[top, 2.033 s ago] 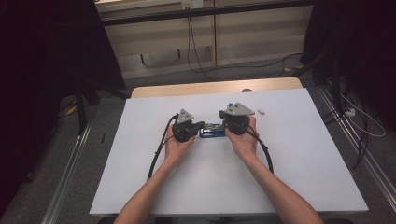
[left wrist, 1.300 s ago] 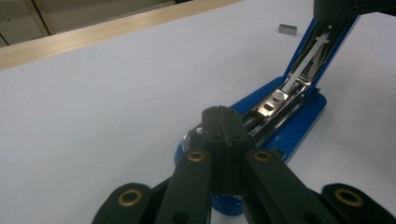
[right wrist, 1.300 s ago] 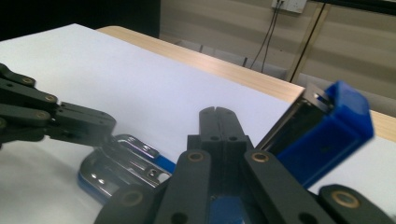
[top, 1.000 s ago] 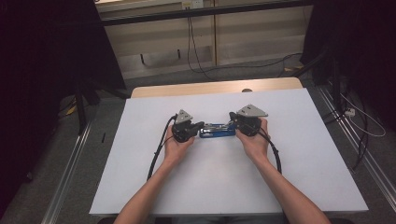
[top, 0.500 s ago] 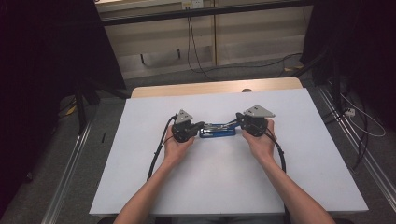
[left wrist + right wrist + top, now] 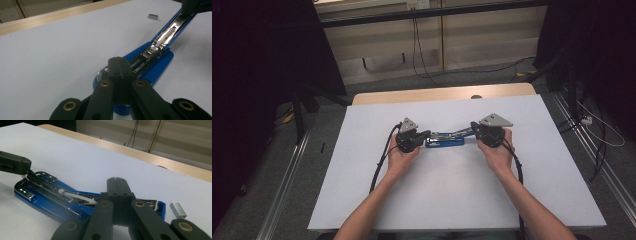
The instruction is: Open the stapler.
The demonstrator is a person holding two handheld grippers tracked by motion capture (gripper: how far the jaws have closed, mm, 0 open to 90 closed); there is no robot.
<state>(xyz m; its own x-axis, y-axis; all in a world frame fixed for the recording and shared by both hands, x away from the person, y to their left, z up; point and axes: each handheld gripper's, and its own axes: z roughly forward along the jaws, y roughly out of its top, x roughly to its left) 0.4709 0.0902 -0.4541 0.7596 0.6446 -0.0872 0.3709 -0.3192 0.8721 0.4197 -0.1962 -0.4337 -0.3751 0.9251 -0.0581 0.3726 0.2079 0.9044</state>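
At the middle of the white table (image 6: 362, 190) we see a blue stapler (image 6: 445, 141) lying opened up, its lid (image 6: 175, 25) swung out (metal rail exposed). The left gripper (image 6: 426, 135), jaws closed, presses its base at nine o'clock; the right gripper (image 6: 473, 130), jaws closed too, meets the raised lid at three o'clock. A strip of staples (image 6: 178, 209) lies just beside.
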